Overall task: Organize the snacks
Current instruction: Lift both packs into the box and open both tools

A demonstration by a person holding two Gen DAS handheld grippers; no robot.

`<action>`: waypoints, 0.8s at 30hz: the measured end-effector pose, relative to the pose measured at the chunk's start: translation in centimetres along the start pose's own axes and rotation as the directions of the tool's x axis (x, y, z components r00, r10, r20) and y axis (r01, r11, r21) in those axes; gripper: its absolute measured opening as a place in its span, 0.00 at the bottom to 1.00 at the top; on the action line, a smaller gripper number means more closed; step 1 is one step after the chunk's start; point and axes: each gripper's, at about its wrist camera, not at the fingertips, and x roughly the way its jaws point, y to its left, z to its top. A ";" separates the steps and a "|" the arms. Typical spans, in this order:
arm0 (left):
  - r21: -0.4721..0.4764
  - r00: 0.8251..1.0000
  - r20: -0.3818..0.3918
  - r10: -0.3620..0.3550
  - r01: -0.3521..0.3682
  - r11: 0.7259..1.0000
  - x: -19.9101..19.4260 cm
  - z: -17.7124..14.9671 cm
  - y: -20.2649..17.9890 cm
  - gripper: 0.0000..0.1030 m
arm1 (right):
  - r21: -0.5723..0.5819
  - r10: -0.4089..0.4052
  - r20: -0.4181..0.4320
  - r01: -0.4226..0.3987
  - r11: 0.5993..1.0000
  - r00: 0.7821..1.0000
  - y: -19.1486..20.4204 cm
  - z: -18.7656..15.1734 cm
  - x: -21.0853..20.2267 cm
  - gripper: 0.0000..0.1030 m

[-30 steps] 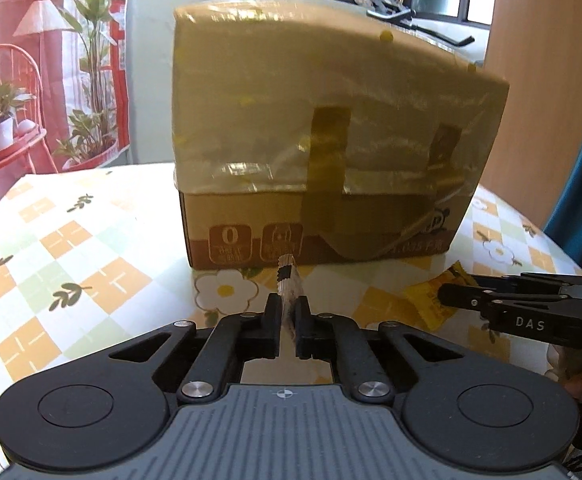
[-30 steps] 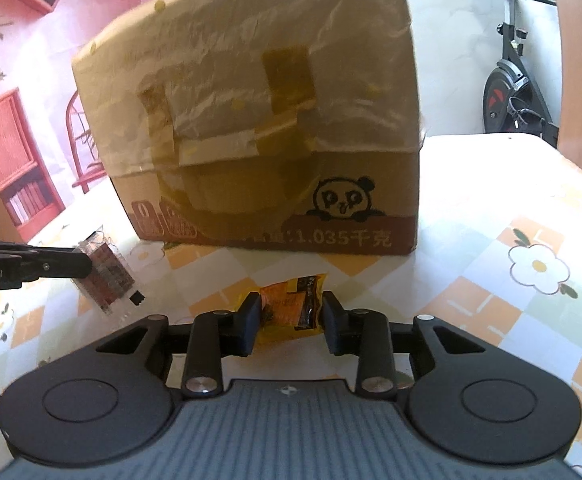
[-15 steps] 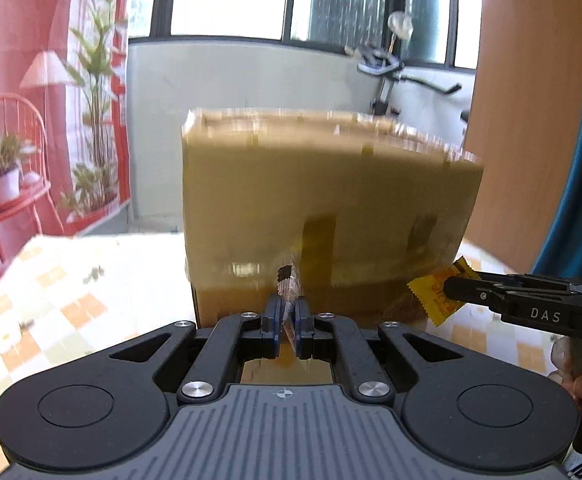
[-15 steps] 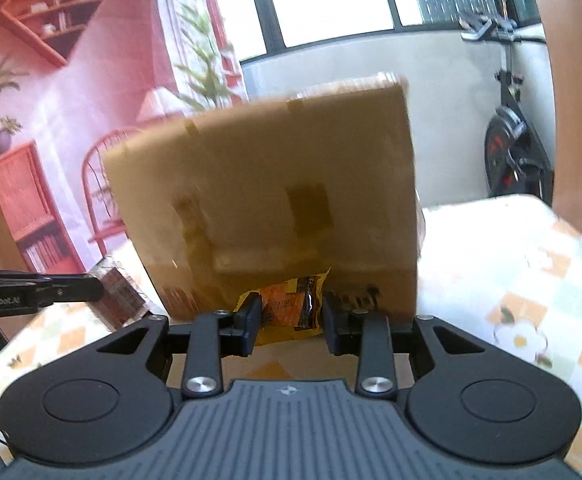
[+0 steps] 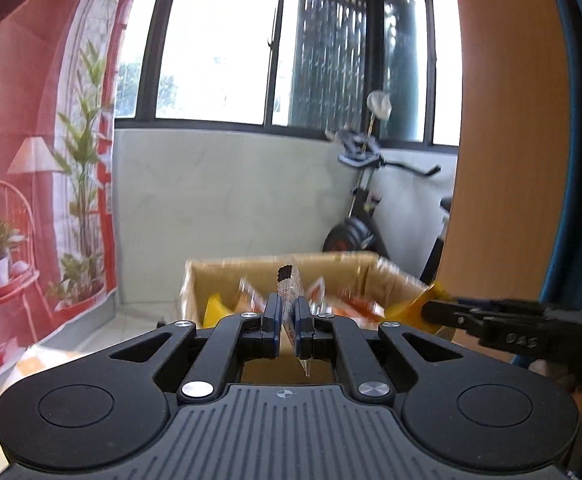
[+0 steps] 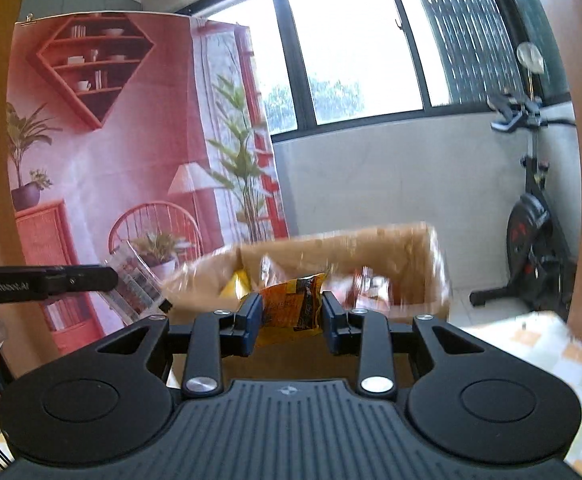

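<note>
Above the open cardboard box (image 5: pixel 375 270), both grippers hang with a snack apiece: the left gripper (image 5: pixel 287 316) has its fingers (image 5: pixel 271 314) pressed almost together on the edge of a thin clear packet (image 5: pixel 289 286), held upright, while the right gripper (image 6: pixel 291 314) pinches a yellow-orange packet (image 6: pixel 291 308) flat between its blue pads (image 6: pixel 251 320). Both packets sit just over the box's near rim. Inside the box lie more snacks (image 6: pixel 365 286), blurred, in yellow, orange and red. Beyond the box stand a pale wall, dark-framed windows and an exercise bike (image 6: pixel 531 248); left of the box hangs a pink printed backdrop (image 6: pixel 111 152). Right of the box, a corner of checked tablecloth (image 6: pixel 547 344) shows
</note>
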 end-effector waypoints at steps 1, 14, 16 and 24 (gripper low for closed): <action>-0.007 1.000 0.006 -0.008 0.008 1.000 0.4 0.5 0.1 0.07 | -0.004 -0.004 0.003 0.004 1.000 1.000 0.0 0.7 0.4 0.15; -0.023 0.999 -0.008 -0.034 0.034 0.999 6.5 1.9 0.5 0.07 | -0.018 -0.006 -0.025 0.006 1.000 1.000 -0.9 4.3 7.8 0.12; -0.034 0.999 -0.021 -0.035 0.034 0.999 6.9 1.8 1.1 0.07 | -0.017 0.003 -0.018 -0.003 1.000 1.000 -0.8 4.7 8.6 0.12; -0.028 0.994 -0.113 -0.015 0.012 1.000 9.2 0.9 2.1 0.14 | 0.027 -0.046 -0.117 0.049 0.998 0.992 -1.9 4.0 12.3 0.15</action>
